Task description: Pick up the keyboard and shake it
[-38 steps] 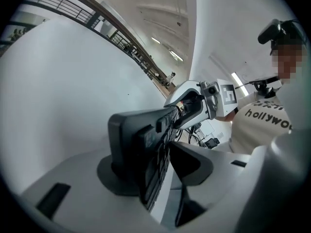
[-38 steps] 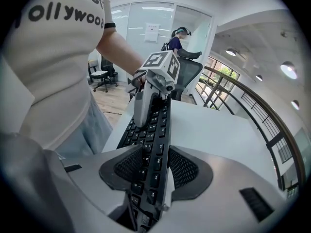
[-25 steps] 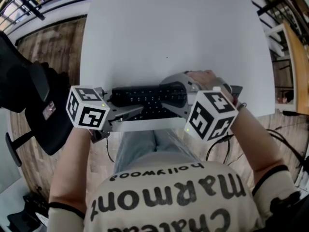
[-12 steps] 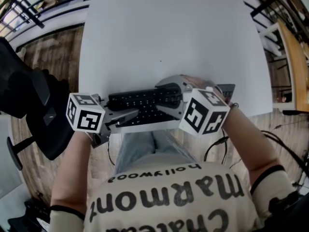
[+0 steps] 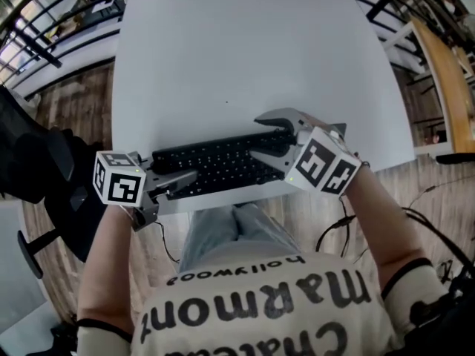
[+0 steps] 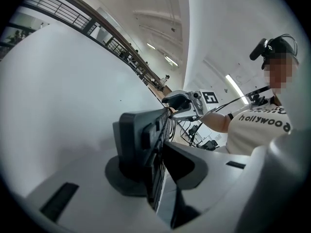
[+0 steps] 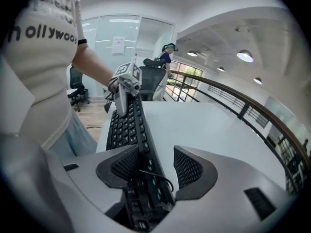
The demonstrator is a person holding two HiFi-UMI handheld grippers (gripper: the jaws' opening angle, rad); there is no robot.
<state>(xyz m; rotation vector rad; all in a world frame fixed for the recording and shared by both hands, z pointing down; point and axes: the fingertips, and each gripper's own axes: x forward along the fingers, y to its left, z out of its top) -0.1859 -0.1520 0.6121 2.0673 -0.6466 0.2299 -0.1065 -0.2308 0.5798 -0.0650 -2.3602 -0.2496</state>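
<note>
Nearest the person, the left tongs [image 5: 185, 179] and right tongs [image 5: 261, 136] sit one at each end of the keyboard [image 5: 220, 162], which spans the gap between them. That two-ended hold suits a long, flat thing that would sag or twist if gripped at one end only.

The left tongs are closed down on the keyboard's left end. In the left gripper view the board runs edge-on between the jaws, and both pads press flat against it.

The right tongs are not gripping. Their jaws have just been opening and now stand wide, with the keyboard's right end between them. The near pad looks to be against the key side, and a clear gap shows on the other side. A thin wire [image 7: 158, 175] loops at that end, just inside the right tongs.

With only the left end clamped, the far end is probably carried by the surface [image 5: 245, 50]. The keyboard lies along its near edge, but I cannot tell whether it is fully resting there. I would say a shake cannot start until the right tongs close again.

Beyond both tongs the surface stretches away. A chair [image 5: 44, 162] stands on the floor, well out to the left of the left tongs.
</note>
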